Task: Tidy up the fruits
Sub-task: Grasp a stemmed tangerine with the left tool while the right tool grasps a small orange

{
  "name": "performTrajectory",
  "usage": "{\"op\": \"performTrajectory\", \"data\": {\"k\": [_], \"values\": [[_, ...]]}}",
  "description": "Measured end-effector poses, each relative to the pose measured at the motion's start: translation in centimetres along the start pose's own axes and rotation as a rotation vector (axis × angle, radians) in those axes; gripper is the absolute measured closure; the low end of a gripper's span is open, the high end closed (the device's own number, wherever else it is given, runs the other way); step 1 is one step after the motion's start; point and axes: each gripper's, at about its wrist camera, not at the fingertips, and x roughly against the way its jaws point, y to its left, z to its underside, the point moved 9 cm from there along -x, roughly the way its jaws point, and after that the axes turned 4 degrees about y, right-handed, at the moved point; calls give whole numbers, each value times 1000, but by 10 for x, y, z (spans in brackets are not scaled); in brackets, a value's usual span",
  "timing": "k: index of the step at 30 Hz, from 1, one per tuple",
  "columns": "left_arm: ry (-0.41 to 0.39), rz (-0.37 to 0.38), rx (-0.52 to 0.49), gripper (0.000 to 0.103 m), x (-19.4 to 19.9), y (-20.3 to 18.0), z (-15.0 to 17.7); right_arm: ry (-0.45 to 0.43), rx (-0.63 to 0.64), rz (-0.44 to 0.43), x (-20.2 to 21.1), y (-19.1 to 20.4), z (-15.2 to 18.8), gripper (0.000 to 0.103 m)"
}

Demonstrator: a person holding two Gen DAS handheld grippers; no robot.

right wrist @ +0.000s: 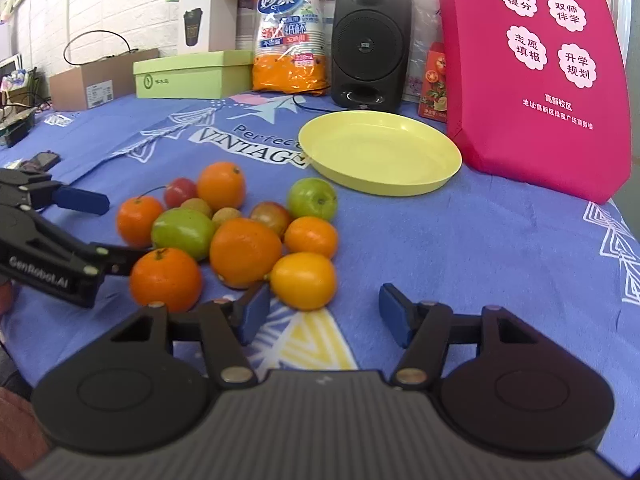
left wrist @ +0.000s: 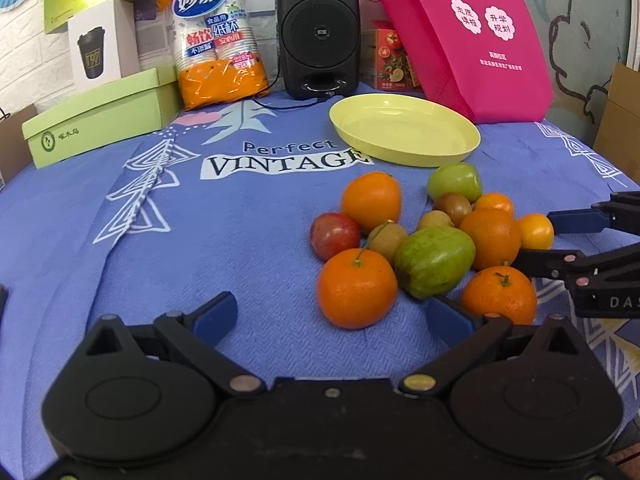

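Observation:
A pile of fruit lies on the blue cloth (left wrist: pixel 240 240): several oranges, two green fruits (left wrist: pixel 434 260) (right wrist: pixel 312 199), red ones and small brown ones. Behind it stands an empty yellow plate (left wrist: pixel 400 157) (right wrist: pixel 380 189). My left gripper (left wrist: pixel 331 311) (right wrist: pixel 102 228) is open, and the near-left orange (left wrist: pixel 357 288) (right wrist: pixel 138 220) lies just ahead between its blue pads, untouched. My right gripper (right wrist: pixel 325 310) (left wrist: pixel 554 240) is open at the pile's right side. A small yellow-orange fruit (right wrist: pixel 304 280) (left wrist: pixel 536 231) sits close to its left pad, well clear of the right pad.
Along the back stand a black speaker (left wrist: pixel 318 28) with its cable, an orange pack of paper cups (left wrist: pixel 216 40), a green box (left wrist: pixel 100 116), a pink bag (right wrist: pixel 536 72) and a small tomato carton (left wrist: pixel 386 56). A cardboard box (right wrist: pixel 100 76) sits far left.

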Motion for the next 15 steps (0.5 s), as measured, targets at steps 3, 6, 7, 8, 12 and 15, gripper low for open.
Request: {"op": "performTrajectory", "data": {"k": [3, 6, 7, 8, 12, 15], "values": [[-5, 44, 7, 1, -4, -5, -4, -1, 6, 2, -3, 2, -1, 43], [-21, 75, 5, 2, -11, -7, -9, -1, 7, 1, -6, 3, -1, 42], [-25, 75, -1, 3, -12, -7, -11, -2, 8, 0, -7, 4, -2, 42], [-28, 78, -7, 7, -13, -8, -12, -3, 11, 0, -8, 4, -2, 42], [-67, 132, -26, 33, -8, -16, -13, -12, 29, 3, -9, 7, -2, 43], [-74, 136, -30, 42, -5, -19, -11, -21, 52, -1, -9, 10, -2, 48]]}}
